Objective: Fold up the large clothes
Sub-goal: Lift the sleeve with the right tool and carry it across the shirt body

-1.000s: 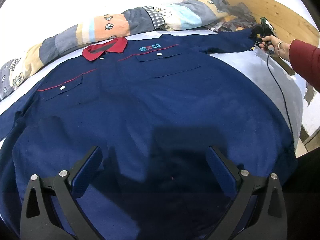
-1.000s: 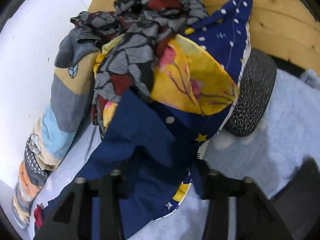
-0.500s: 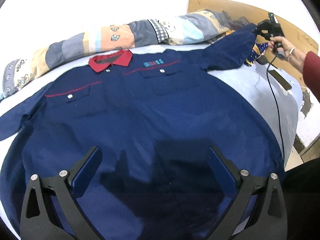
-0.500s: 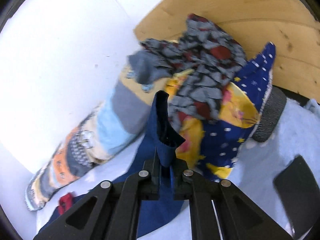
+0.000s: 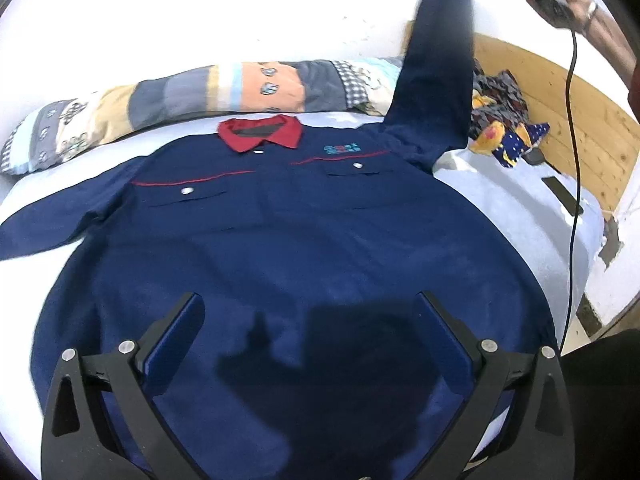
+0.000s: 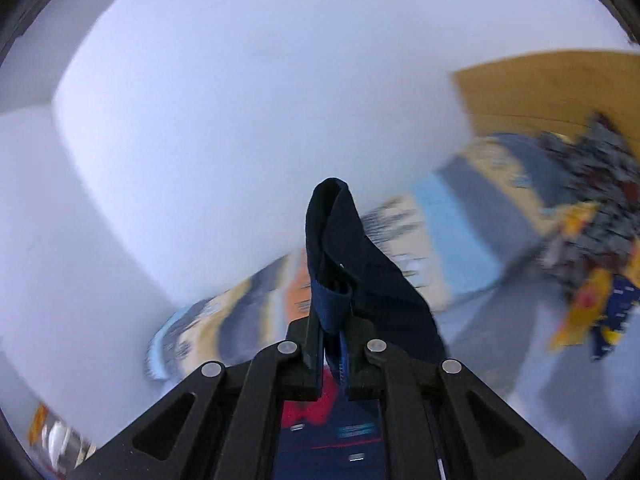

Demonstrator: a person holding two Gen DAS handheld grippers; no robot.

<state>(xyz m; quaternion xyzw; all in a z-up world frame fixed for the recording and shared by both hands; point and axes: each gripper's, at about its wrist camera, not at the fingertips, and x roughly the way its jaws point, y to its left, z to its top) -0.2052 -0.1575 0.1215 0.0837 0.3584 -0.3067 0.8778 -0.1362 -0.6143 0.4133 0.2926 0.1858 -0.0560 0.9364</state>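
Overhead, right gripper point(image 6: 332, 344) fingers clamp the shirt point(image 5: 304, 248) sleeve point(image 6: 340, 264); left gripper point(image 5: 310, 322) fingers spread apart.

**Sleeve lifted high off the bed**

The right gripper point(image 6: 331, 334), its jaws now clamped on the cuff of the navy shirt's sleeve point(image 5: 436, 80), is up near the top of the left wrist view, where a second ago it sat low by the clothes pile point(image 5: 500, 120). The sleeve, then flat on the bed point(image 5: 500, 216), now hangs stretched upward. The right wrist view is now mostly white wall.
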